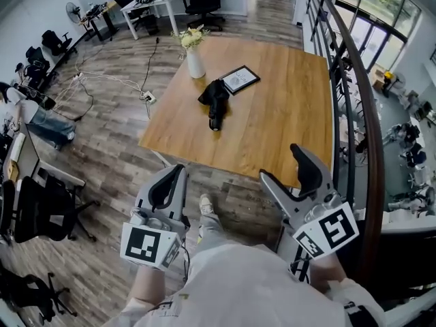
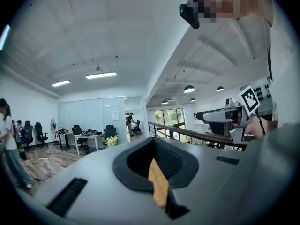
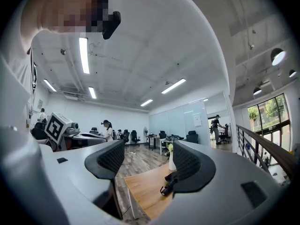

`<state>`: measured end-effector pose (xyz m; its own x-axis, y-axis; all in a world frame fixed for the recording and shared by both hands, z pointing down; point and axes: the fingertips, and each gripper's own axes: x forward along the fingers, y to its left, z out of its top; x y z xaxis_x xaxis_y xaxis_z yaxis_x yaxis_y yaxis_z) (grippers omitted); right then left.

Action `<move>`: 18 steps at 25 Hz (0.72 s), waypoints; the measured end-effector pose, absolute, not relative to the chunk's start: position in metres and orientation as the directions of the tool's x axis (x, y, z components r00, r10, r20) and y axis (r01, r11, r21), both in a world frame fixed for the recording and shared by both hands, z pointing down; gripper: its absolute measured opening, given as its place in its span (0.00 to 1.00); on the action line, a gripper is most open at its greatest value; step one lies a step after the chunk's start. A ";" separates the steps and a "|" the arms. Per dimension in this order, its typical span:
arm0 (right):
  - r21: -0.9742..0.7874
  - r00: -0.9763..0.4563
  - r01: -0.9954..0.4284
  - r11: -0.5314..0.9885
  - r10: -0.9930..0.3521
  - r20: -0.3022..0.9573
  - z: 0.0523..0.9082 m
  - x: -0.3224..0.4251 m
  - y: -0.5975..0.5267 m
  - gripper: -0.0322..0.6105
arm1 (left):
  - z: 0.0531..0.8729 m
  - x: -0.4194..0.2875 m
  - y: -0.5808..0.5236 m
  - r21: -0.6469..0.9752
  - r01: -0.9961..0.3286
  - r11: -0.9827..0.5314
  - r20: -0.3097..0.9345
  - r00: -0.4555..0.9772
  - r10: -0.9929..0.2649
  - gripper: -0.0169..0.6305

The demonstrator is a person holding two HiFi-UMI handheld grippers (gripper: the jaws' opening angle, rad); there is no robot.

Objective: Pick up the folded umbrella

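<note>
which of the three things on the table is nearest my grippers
The black folded umbrella, lying flat near the middle. The white vase of flowers and the framed picture both sit farther back, beyond it.

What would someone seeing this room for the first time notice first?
Probably the big wooden table in the middle of the floor, with a folded black umbrella lying near its centre, beside a white vase of flowers and a framed picture. Next, the two handheld claws low in the head view: the left claw shut, the right claw open, both short of the table.
</note>
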<state>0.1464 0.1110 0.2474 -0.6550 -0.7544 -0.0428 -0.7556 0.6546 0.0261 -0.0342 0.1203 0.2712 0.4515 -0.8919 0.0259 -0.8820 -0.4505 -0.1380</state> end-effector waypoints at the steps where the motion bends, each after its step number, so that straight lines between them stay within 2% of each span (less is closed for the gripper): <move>1: 0.026 -0.654 -0.757 0.653 -0.756 -0.036 0.249 0.138 0.099 0.57 | 0.273 -0.041 0.107 -0.133 -0.880 -0.456 0.034 0.456 -0.889 0.05; 9: -0.025 -0.628 -0.778 0.628 -0.776 0.055 0.262 0.072 -0.014 0.57 | 0.272 -0.102 -0.006 -0.083 -0.859 -0.504 0.051 0.502 -0.863 0.05; 18: -0.062 -0.593 -0.803 0.593 -0.782 0.193 0.318 -0.016 -0.155 0.57 | 0.323 -0.174 -0.148 -0.048 -0.817 -0.575 0.193 0.557 -0.808 0.05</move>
<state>-0.0163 -0.1545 0.3179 -0.5929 -0.7818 0.1930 -0.8026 0.5933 -0.0621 -0.1745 -0.1484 0.3227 0.5569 -0.8079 0.1928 -0.8169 -0.5747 -0.0484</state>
